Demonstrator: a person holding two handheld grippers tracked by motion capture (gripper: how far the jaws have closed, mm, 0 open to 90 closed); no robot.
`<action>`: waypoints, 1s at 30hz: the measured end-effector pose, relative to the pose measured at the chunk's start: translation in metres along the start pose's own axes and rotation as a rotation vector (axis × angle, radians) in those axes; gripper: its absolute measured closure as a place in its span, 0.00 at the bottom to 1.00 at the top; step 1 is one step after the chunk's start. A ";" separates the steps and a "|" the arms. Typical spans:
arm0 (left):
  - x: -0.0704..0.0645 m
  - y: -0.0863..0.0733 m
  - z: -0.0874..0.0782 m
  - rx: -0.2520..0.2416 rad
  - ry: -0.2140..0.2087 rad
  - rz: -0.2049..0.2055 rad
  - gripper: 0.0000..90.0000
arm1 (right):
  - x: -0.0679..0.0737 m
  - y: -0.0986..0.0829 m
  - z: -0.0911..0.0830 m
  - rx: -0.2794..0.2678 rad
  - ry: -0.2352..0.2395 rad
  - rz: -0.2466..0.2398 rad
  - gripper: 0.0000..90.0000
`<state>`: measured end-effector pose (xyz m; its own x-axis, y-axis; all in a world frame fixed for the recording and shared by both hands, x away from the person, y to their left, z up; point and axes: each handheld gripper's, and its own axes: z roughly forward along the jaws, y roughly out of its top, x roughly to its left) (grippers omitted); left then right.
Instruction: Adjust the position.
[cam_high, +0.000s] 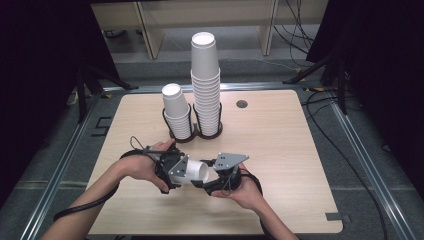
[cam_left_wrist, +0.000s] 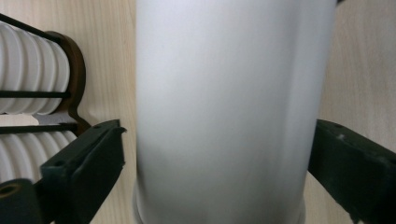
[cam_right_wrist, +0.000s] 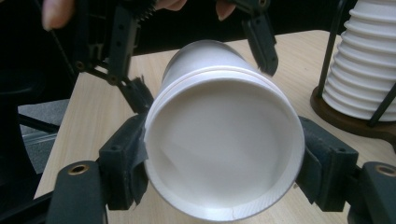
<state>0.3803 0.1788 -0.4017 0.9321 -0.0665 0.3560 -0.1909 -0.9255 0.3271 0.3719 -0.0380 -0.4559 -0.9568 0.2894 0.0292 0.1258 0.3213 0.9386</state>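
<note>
High view: the cup (cam_high: 192, 172) lay sideways above the desk (cam_high: 280, 150), in front of the rack (cam_high: 195, 132), between both claws. Left claw view: the left claw (cam_left_wrist: 217, 158) stood slightly spread beside the cup's wall. Right claw view: the right claw (cam_right_wrist: 224, 163) pinched its rim; light, thin, crushable paper, best gripped gently there.

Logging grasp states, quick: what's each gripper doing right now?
Left gripper: open around the paper cup, jaws apart from it.
Right gripper: shut on the paper cup.
</note>
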 end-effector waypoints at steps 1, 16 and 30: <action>0.000 0.000 -0.001 -0.008 0.003 0.005 0.01 | 0.000 -0.001 0.000 -0.003 -0.005 -0.002 0.31; -0.012 -0.031 -0.014 -0.238 0.084 -0.100 0.02 | -0.006 -0.007 -0.024 0.006 0.008 0.030 0.31; -0.025 -0.061 0.013 -0.540 0.081 -0.289 0.06 | -0.005 -0.009 -0.031 0.001 0.032 0.037 0.31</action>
<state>0.3728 0.2318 -0.4418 0.9471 0.2070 0.2454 -0.0827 -0.5812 0.8095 0.3680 -0.0700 -0.4539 -0.9593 0.2722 0.0749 0.1615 0.3116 0.9364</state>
